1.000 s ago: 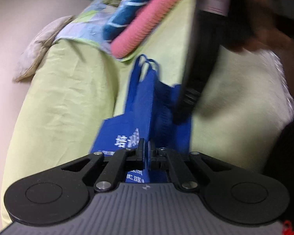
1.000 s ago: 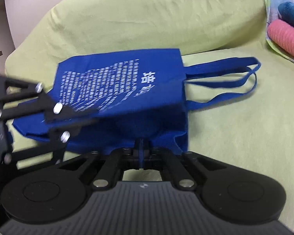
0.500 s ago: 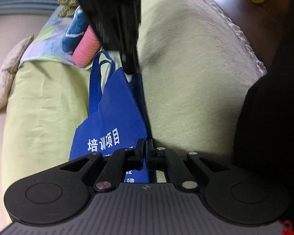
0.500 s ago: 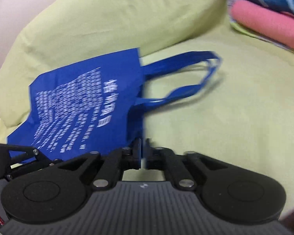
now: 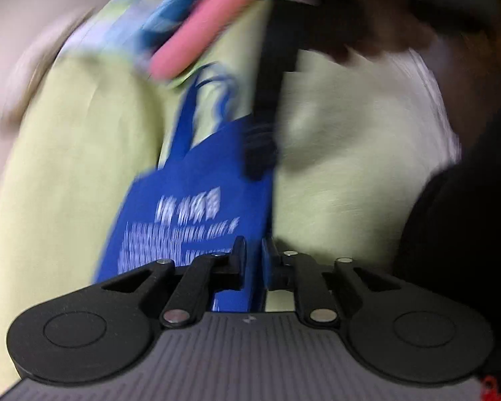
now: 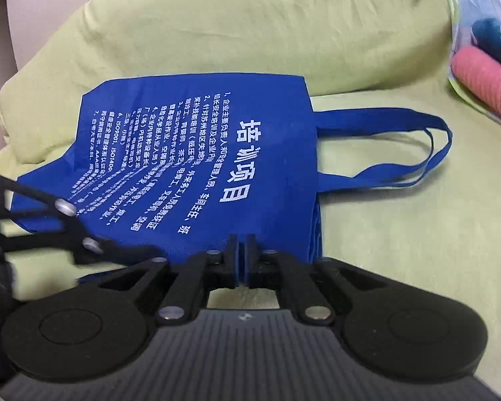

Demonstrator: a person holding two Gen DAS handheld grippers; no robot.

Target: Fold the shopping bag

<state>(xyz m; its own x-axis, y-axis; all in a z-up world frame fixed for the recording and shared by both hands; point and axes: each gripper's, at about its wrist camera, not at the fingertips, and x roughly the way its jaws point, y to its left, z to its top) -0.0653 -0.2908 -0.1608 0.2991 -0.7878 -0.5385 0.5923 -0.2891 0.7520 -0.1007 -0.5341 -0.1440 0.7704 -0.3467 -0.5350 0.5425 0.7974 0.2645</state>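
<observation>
In the left wrist view, badly blurred, the blue shopping bag (image 5: 197, 207) with white print lies on a yellow-green sheet (image 5: 66, 173), its handles (image 5: 197, 100) pointing away, and the left gripper (image 5: 253, 250) has its jaws pinched narrowly on the bag's near edge. In the right wrist view the bag (image 6: 197, 167) lies flat, printed side up, handles (image 6: 400, 153) stretched out to the right, and the right gripper (image 6: 240, 250) clamps its near edge with jaws almost together, while the left gripper (image 6: 117, 250) reaches the same edge further left.
</observation>
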